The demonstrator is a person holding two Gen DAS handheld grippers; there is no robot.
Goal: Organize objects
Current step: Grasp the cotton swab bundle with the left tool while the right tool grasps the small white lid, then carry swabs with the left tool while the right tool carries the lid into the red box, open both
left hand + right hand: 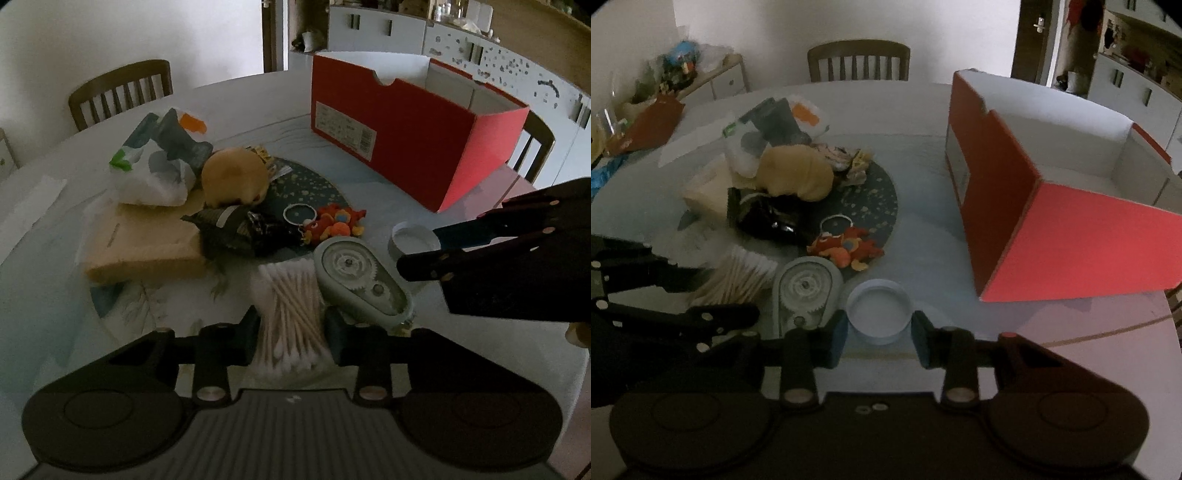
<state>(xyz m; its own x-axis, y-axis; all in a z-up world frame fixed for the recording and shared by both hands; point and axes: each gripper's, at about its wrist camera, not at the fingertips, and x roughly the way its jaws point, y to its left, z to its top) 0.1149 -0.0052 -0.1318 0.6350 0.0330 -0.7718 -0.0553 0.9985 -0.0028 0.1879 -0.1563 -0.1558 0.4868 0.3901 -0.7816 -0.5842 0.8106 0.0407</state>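
A bundle of cotton swabs (291, 317) lies on the round table between the open fingers of my left gripper (291, 328); the pads flank it without clearly squeezing. A grey-blue correction tape dispenser (360, 280) lies just right of it. My right gripper (879, 332) is open around a small white round lid (879, 310), fingers on either side. It also shows in the left wrist view (421, 247) beside the lid (413, 240). An open red shoebox (410, 129) stands at the back right, and in the right wrist view (1052, 206).
A pile sits left of centre: a patterned bag (155, 166), a tan plush (234, 177), a beige box (144, 240), a dark wrapper (240, 229), a red-orange toy (334, 221) with a ring. A dark round mat (306, 188) lies beneath. Chairs stand behind.
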